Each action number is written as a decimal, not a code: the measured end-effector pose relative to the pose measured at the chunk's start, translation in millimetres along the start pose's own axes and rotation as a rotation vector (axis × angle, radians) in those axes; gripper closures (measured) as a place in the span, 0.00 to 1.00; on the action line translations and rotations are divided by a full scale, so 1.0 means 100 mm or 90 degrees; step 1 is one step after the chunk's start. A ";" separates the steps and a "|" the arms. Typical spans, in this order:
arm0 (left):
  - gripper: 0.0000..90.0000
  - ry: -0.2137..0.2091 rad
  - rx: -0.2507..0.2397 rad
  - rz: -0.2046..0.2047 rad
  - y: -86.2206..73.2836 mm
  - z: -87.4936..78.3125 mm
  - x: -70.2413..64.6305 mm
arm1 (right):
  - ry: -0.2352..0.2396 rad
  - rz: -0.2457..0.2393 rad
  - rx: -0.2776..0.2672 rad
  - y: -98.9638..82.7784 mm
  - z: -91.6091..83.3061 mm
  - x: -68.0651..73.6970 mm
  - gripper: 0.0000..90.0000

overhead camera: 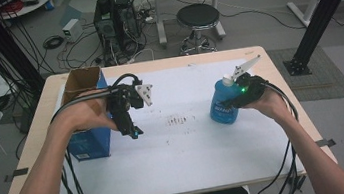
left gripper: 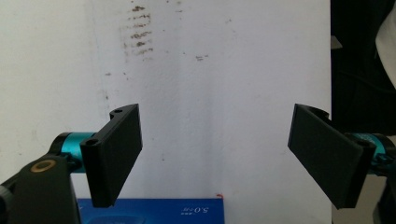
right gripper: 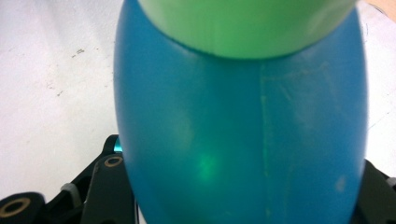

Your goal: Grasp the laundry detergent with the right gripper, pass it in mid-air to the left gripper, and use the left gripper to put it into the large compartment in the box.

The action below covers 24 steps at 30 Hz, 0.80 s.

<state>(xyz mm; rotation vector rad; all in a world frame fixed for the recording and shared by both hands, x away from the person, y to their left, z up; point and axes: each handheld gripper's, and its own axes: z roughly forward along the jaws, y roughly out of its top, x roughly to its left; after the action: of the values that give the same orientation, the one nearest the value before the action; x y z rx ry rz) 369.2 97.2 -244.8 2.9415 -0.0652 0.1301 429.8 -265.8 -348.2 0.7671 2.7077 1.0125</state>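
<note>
1. Your left gripper hangs over the white sheet covering the desk, jaws spread wide with nothing between them; the blue carton stands just beside it at the desk's left edge.
2. Your right gripper clamps the blue bottle, upright near the right edge; its white cap points up.
3. Brown specks mark the sheet's middle.

Holding left gripper angled downward, jaws spread wide apart; clamping right gripper around a bottle, both forearms reaching forward.
</note>
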 end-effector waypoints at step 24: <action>0.20 0.013 -0.059 -0.047 0.33 -0.41 0.26 | 0.084 -0.112 -0.019 0.40 -0.13 0.32 0.49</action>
<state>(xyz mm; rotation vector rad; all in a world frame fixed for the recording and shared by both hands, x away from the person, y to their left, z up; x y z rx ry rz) 389.9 71.7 -196.3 2.8459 0.0389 0.1421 414.9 -230.5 -311.3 0.4620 2.8017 1.0943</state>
